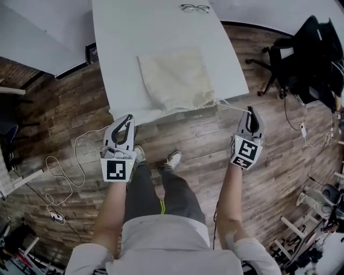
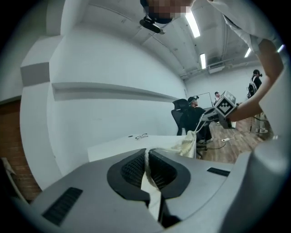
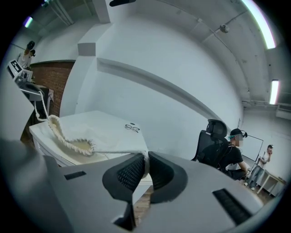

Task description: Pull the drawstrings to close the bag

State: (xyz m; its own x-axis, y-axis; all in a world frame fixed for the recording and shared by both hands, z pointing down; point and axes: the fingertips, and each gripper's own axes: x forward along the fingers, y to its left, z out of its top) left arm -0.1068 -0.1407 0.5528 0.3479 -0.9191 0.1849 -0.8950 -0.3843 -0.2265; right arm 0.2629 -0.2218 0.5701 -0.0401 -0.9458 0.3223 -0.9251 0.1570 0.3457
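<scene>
A cream drawstring bag (image 1: pixel 176 79) lies on the white table (image 1: pixel 134 32), its gathered mouth (image 1: pixel 185 107) at the near edge. My left gripper (image 1: pixel 128 118) hangs off the table's front left corner, shut on the white left drawstring (image 2: pixel 146 159). Off the front right corner, my right gripper (image 1: pixel 251 111) is shut on the right drawstring (image 1: pixel 232 106), which runs taut from the bag's corner. In the right gripper view the puckered bag mouth (image 3: pixel 68 142) faces me and the cord (image 3: pixel 113 151) enters the closed jaws (image 3: pixel 146 160). The left gripper view shows the bag (image 2: pixel 188 143) bunched at the table edge.
A pair of glasses (image 1: pixel 194 7) lies at the table's far end. A black office chair (image 1: pixel 309 51) stands to the right. White cables (image 1: pixel 59 177) trail over the wooden floor on the left. The person's legs and shoes (image 1: pixel 173 158) are between the grippers.
</scene>
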